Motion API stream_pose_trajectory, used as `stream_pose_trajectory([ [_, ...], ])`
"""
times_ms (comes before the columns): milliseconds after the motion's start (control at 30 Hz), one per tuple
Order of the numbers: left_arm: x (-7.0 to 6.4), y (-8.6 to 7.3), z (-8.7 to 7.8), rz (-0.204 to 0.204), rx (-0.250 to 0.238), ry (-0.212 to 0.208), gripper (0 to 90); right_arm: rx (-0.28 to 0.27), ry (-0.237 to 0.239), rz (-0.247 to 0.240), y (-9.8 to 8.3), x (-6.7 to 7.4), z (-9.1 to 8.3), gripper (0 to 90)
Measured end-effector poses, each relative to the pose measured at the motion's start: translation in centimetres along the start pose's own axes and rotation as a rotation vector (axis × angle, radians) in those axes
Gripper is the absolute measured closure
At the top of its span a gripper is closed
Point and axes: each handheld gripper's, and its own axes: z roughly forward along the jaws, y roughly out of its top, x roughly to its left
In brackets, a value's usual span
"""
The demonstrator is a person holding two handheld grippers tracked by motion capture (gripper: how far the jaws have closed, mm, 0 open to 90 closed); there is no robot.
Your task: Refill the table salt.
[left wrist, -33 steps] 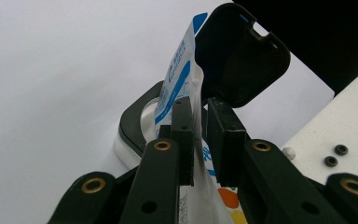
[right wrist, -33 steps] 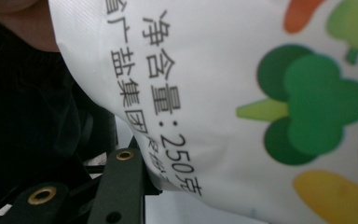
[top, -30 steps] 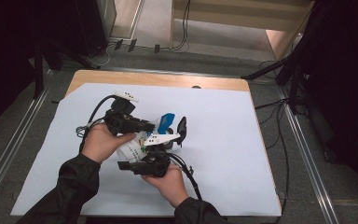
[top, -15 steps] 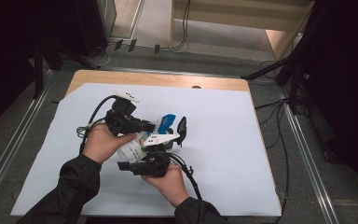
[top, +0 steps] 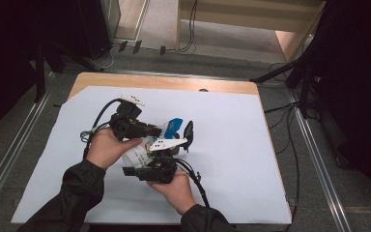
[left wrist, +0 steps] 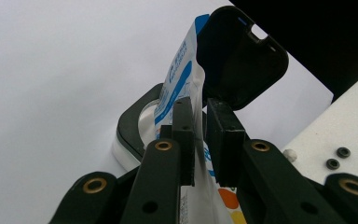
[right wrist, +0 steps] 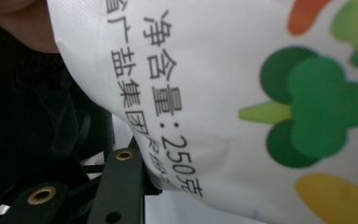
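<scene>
White paper covers the table [top: 232, 145], and above its middle we hold a printed plastic pouch [top: 140, 147] between both tools. It looks soft, slick and light, so we judge its flat sealed edges the safest places to pinch. The left gripper [left wrist: 198, 135] is clenched on the pouch's thin upper edge, just before a black flip-lid container [left wrist: 233, 60]. The right gripper [top: 166, 154] sits at the pouch's lower end; we cannot tell whether it clamps.
</scene>
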Motion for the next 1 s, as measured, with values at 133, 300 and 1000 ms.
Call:
stream_pose_trajectory([
  [133, 0.03, 0.02, -0.06, 0.001, -0.001, -0.002, 82.3, -0.006, 0.009, 0.004, 0.01, -0.07, -0.03, 62.9],
  [300, 0.0, 0.03, 0.02, -0.004, -0.001, 0.004, 82.1, -0.009, 0.033, 0.026, -0.03, -0.29, -0.07, 63.2],
  [1000, -0.17, 0.2, 0.25, -0.001, 0.006, 0.01, 83.3, 0.017, -0.056, -0.038, 0.05, 0.1, -0.09, 60.1],
])
